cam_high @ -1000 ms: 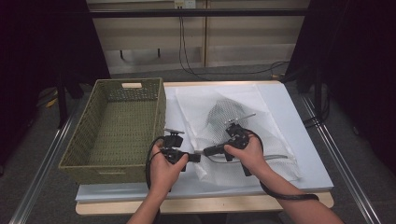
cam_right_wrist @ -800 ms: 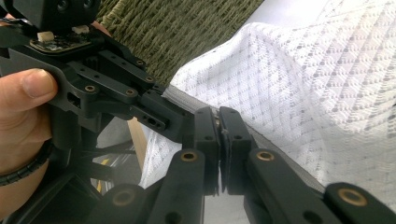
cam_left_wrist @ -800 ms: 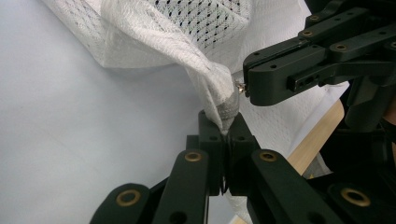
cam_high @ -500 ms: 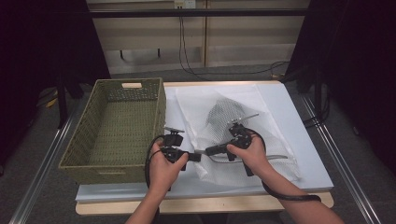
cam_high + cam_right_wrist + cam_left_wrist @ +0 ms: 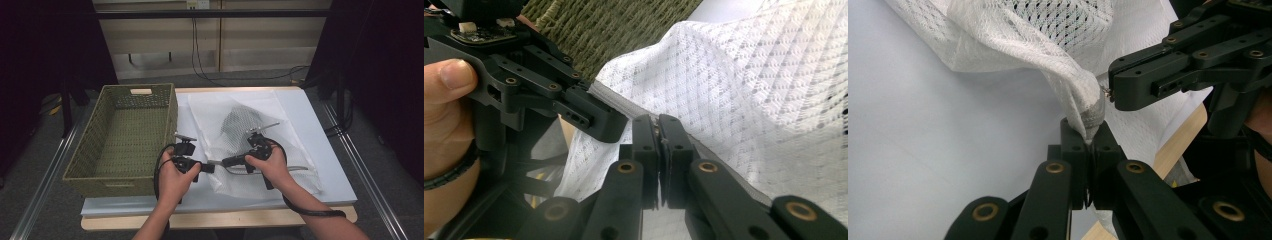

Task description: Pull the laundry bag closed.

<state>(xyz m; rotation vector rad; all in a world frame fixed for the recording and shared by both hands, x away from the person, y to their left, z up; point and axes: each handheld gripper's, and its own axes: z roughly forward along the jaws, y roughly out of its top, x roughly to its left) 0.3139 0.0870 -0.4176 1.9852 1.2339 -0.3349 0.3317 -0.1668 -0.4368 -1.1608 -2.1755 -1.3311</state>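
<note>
Mesh bag (image 5: 240, 135) contents unclear; both tongs pinch its edge.

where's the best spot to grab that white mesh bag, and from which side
By its near corner hem, from the person's edge of the table. The white mesh bag lies flat and limp, so only an edge gives purchase. The left gripper is shut on that bunched corner, and the right gripper pinches the grey hem beside it.

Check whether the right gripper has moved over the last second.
No. In the high view the right gripper sits at the same spot on the white mesh bag, level with the near end of the woven basket, as before.
</note>
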